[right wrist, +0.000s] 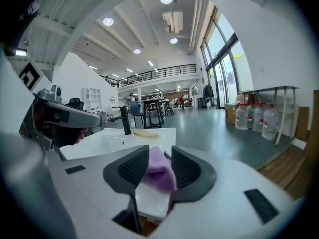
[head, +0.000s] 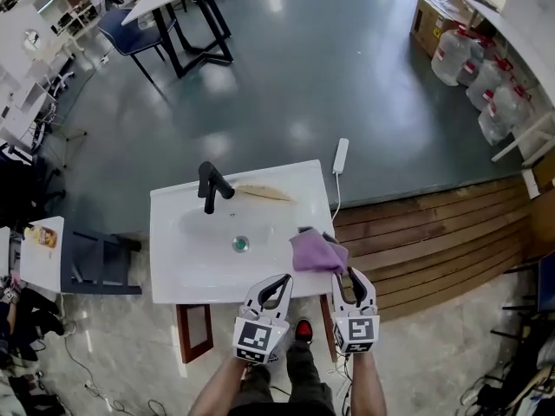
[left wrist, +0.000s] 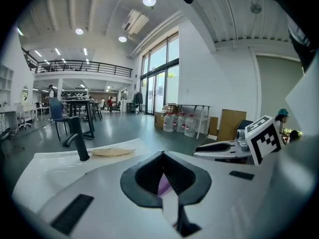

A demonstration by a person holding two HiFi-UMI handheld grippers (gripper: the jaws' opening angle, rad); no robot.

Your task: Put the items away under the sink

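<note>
Grey floor spreads behind a white sink. On its front right corner lies the purple cloth. The right gripper has its jaws partly apart around the cloth, probably to grab it. The left gripper has its jaws together, holding nothing.

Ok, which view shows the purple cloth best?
Head view: the whole purple cloth shows, bunched on the sink near its right corner. Right gripper view shows part between its jaws; left gripper view only a sliver.
</note>
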